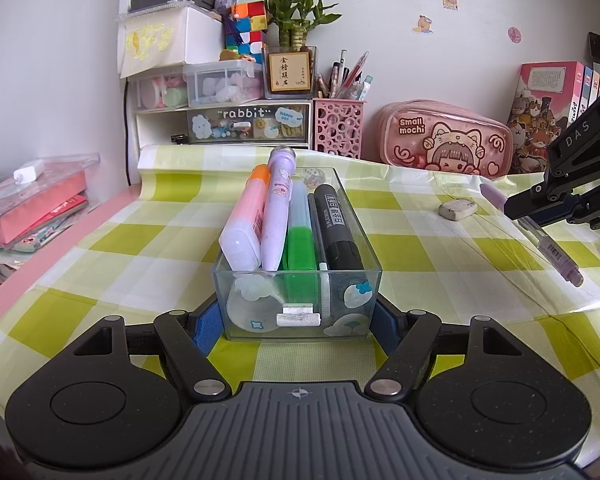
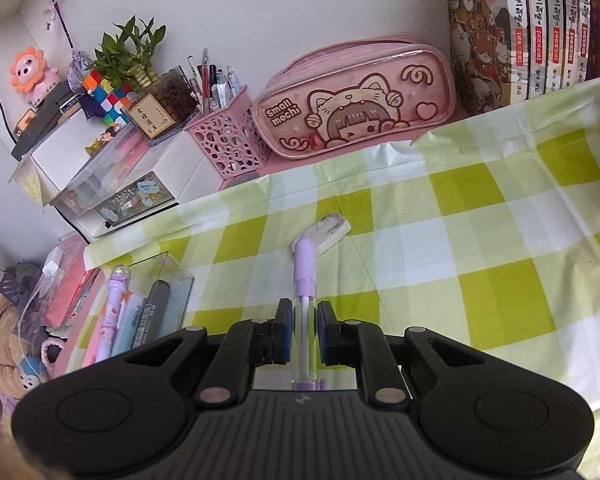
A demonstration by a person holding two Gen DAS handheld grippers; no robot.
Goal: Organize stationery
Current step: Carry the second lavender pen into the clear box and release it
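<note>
A clear plastic box (image 1: 352, 240) stands on the checked cloth with several pens and markers in it: an orange-capped highlighter (image 1: 244, 220), a lilac pen (image 1: 278, 208), a green marker (image 1: 300, 248), a black marker (image 1: 338, 232). My left gripper (image 1: 294, 320) has its blue pads against both sides of the box's near end. My right gripper (image 2: 305, 330) is closed around a clear pen with a lilac cap (image 2: 305, 268); it also shows in the left wrist view (image 1: 556, 254), tilted above the cloth. The box shows at the lower left of the right wrist view (image 2: 172, 280).
A worn white eraser (image 2: 324, 234) lies on the cloth beyond the pen tip. A pink "small mochi" pencil case (image 2: 356, 100), a pink pen holder (image 2: 228, 140), a drawer unit (image 1: 228, 120) and books (image 2: 520, 32) line the back wall. Books under a clear lid (image 1: 40, 200) sit left.
</note>
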